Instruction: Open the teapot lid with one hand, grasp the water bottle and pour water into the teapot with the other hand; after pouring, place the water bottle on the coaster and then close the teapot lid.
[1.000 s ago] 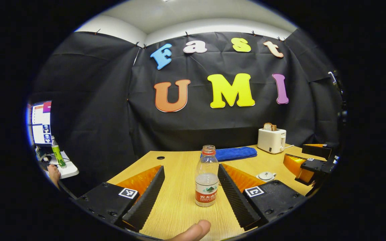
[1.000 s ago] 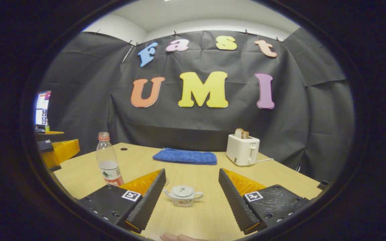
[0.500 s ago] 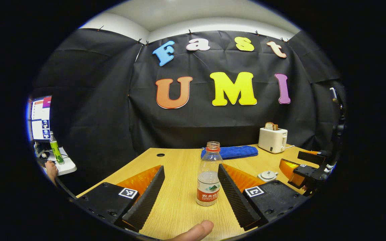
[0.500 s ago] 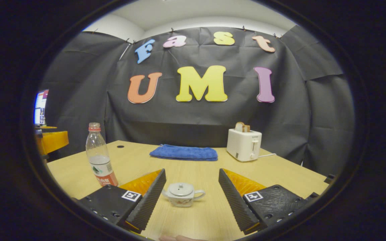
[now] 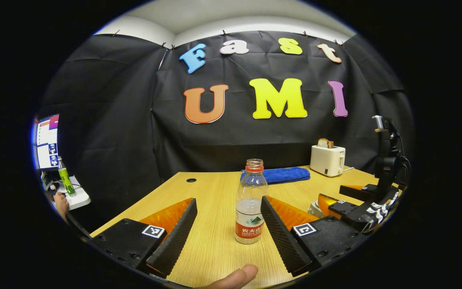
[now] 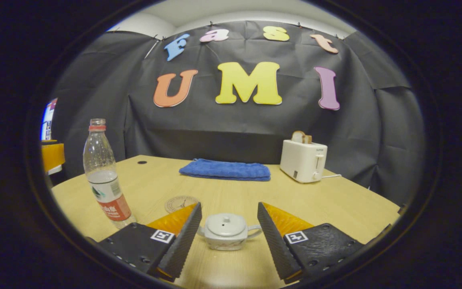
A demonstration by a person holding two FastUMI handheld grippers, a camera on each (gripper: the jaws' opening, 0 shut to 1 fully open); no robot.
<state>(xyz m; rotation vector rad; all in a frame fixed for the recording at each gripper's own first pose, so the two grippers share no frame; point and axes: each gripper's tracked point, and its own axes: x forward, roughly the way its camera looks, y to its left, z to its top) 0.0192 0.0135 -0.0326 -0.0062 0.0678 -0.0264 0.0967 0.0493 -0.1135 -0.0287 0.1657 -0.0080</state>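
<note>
An uncapped clear water bottle with a red label, part full, stands upright between the fingers of my left gripper, which is open and apart from it. The same bottle rises at the left of the right gripper view. A small white teapot with its lid on sits between the fingers of my right gripper, which is open around it without touching. A round coaster lies flat just beyond the teapot to the left. The right gripper appears at the right of the left gripper view, hiding most of the teapot.
On the wooden table, a folded blue towel lies at the back and a white toaster with bread stands at the back right. A thumb tip shows at the bottom edge. A monitor and side desk stand off left.
My right gripper has moved forward and lower, so the teapot now sits between its fingers. My left gripper has crept closer to the bottle. Both stay open.
</note>
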